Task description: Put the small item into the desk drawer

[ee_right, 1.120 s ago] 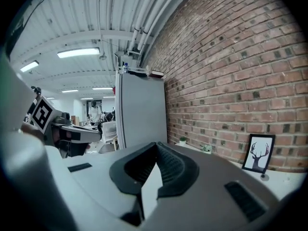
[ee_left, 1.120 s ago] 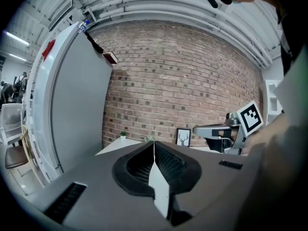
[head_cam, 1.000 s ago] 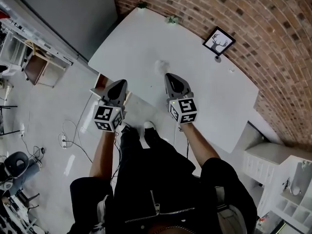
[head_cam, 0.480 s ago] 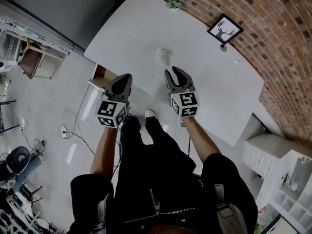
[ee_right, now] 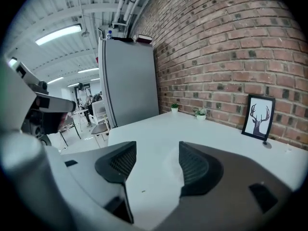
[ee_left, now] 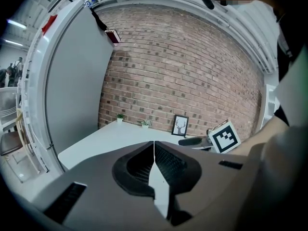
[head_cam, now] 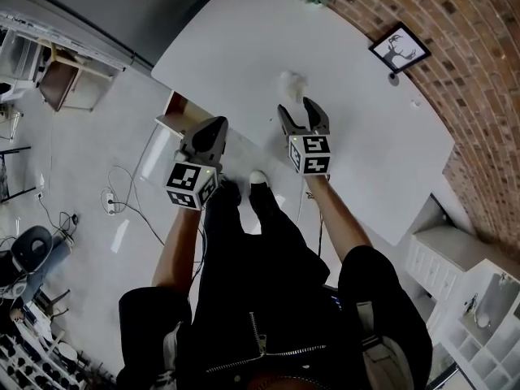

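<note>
Fingers of the left gripper [ee_left: 154, 146] are seen clenched together on nothing, nearest of all, off the near edge of the surface [head_cam: 366, 145]. Just to the left, what is judged to be the open drawer [head_cam: 180, 114] shows below that edge. Farther in, the right gripper [head_cam: 299, 110] is held over the surface. Its fingers have just been opening and are now released wide, with nothing pressed between them. Just beyond their tips the small item [head_cam: 290, 81] is seen, pale and crumpled, untouched. Risk is judged thus: reached for too shallowly, the light item may be nudged away. Pinched by a loose fold only, it could be dropped onto the floor [head_cam: 97, 161] before the drawer is reached.
</note>
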Demonstrator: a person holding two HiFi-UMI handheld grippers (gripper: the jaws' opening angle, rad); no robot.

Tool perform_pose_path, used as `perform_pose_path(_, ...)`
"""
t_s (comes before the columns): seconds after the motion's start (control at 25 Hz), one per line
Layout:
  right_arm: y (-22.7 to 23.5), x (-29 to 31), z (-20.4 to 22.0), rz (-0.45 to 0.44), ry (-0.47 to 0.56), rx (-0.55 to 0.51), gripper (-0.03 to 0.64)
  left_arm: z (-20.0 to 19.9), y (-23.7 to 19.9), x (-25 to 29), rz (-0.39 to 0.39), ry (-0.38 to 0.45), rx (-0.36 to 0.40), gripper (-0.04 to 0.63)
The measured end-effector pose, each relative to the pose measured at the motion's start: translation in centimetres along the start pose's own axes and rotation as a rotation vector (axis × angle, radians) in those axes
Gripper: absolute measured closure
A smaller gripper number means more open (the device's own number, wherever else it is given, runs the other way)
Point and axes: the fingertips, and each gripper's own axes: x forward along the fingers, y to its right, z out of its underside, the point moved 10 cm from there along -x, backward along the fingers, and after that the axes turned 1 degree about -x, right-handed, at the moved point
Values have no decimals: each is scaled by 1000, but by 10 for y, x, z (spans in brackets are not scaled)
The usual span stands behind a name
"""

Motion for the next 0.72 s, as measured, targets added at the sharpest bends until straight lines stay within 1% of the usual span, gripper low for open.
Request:
perform_pose_path(0.24,15,46,16,37,-82,40,324,11,-5,-4,-15,-25,-29,574)
perform_pose_path(0.36,24,71,24,49,-138,61,322,17,-10,-8,-32,-41,-47,574)
perform_pose_path(0.52,36,100,33,73,-215,60,322,22,-18,-15,-55,-57,-63,574)
perform_pose_path(0.72,49,123,42,92,-280,67,321,26,-31,-25,-94,-62,-75,574)
